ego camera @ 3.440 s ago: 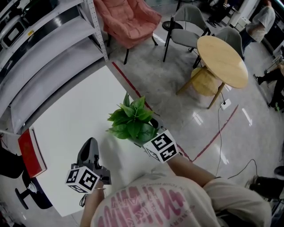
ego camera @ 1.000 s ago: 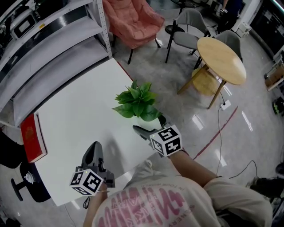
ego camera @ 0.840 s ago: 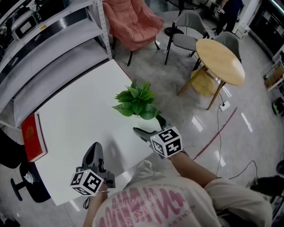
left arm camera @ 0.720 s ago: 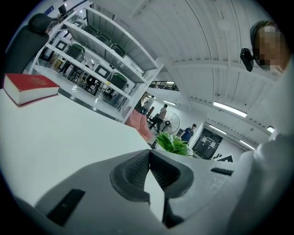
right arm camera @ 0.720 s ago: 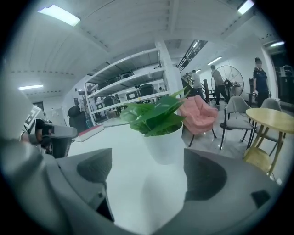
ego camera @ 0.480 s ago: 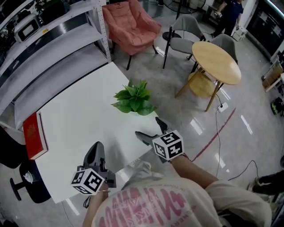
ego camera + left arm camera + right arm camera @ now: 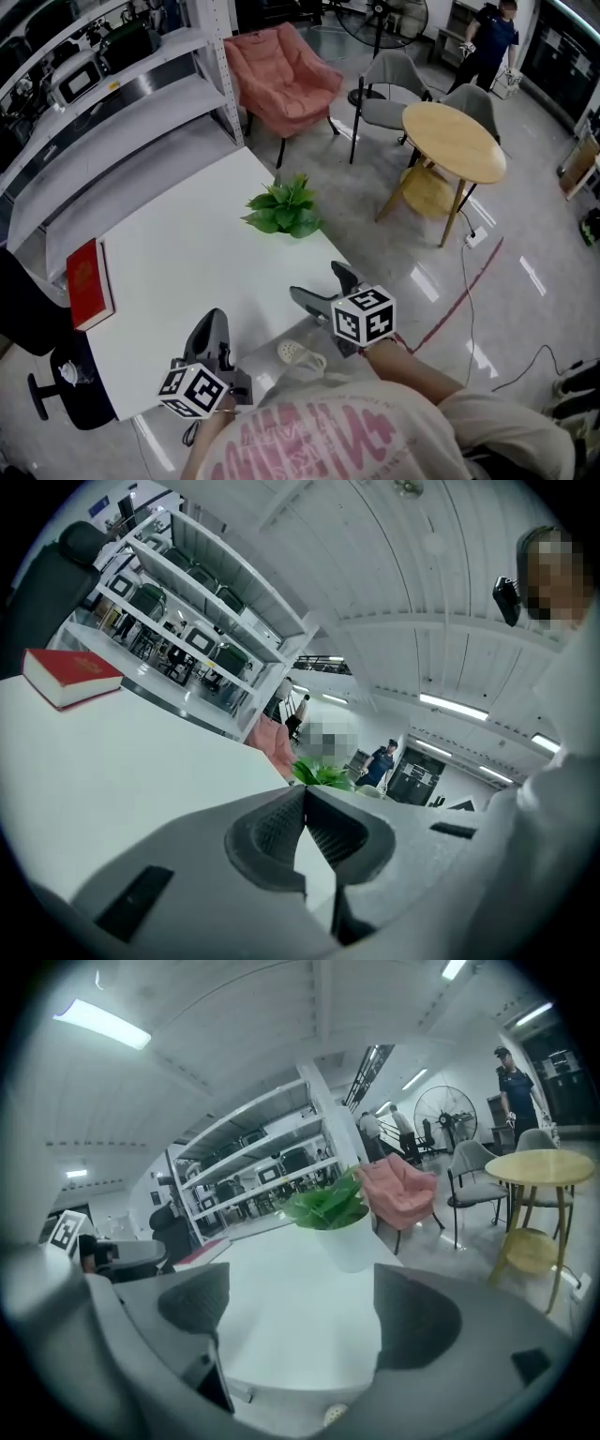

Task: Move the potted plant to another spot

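Looking first at the potted plant (image 7: pixel 284 208), standing upright on the white table (image 7: pixel 169 253), close to its far right edge. Seeing only green leaves from above, with the pot hiding under them. Catching the white pot (image 7: pixel 352 1239) plainly in the right gripper view, with nothing touching it.

Holding the right gripper (image 7: pixel 321 284) over the near right edge of the table, well apart from the plant, with jaws spread wide and only bare table showing between them. Holding the left gripper (image 7: pixel 215 321) low over the near side of the table, with jaws pressed together and nothing in them. Peeking at just a few leaf tips past those jaws in the left gripper view.

Spotting a red book (image 7: pixel 86 283) lying near the table's left edge, with a gold mark on its cover too small to read. Seeing black and white square markers on both gripper cubes. Making out pink letters on the person's shirt (image 7: pixel 319 441), cut off at the bottom and hard to read. Noticing a white thing with holes (image 7: pixel 298 354) by the near table edge, maybe a shoe, hard to tell.

Finding, farther off, a grey shelf rack (image 7: pixel 122 103), a pink chair (image 7: pixel 286 66) and a round wooden table (image 7: pixel 455 141).
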### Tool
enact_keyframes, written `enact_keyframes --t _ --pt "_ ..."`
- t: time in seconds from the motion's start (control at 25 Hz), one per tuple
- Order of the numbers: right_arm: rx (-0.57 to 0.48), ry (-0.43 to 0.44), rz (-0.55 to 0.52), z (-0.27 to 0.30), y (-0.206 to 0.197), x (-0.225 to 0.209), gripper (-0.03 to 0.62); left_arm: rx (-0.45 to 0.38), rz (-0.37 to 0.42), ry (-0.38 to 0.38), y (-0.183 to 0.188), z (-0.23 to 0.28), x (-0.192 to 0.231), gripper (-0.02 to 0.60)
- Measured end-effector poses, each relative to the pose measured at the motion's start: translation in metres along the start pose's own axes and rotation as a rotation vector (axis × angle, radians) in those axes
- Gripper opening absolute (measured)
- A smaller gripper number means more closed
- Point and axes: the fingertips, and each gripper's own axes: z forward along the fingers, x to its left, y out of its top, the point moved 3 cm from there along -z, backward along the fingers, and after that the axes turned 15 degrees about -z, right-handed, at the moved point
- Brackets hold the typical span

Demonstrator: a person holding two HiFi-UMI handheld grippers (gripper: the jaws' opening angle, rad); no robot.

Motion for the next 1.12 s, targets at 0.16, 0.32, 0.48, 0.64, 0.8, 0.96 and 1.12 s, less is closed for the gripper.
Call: enact_keyframes --t 0.16,0.32,0.48,0.64,0.8,0.96,1.12 --pt "-0.054 0.024 0.008 -0.012 0.011 0.014 0.491 -0.030 -0.016 0.008 -0.001 -0.016 -0.006 0.003" --pt "-0.071 0.054 0.036 -0.018 0.011 0.026 0.469 -0.032 -0.006 0.021 -0.003 -0.028 -0.010 0.003" --pt "-0.076 0.076 0.068 -0.018 0.012 0.036 0.432 -0.033 -0.011 0.047 -0.003 -0.039 -0.007 0.003" --pt "-0.082 0.076 0.108 -0.017 0.012 0.037 0.304 -0.024 -0.007 0.062 -0.002 -0.045 -0.006 0.003" --pt "-0.092 0.071 0.143 -0.011 0.014 0.040 0.280 -0.034 0.005 0.064 0.008 -0.050 -0.004 0.003" --pt "-0.107 0.092 0.166 -0.006 0.021 0.051 0.247 -0.043 0.007 0.054 0.017 -0.055 -0.002 0.003" --pt "-0.123 0.114 0.182 -0.004 0.027 0.068 0.196 -0.042 0.009 0.036 0.025 -0.062 0.002 0.003"
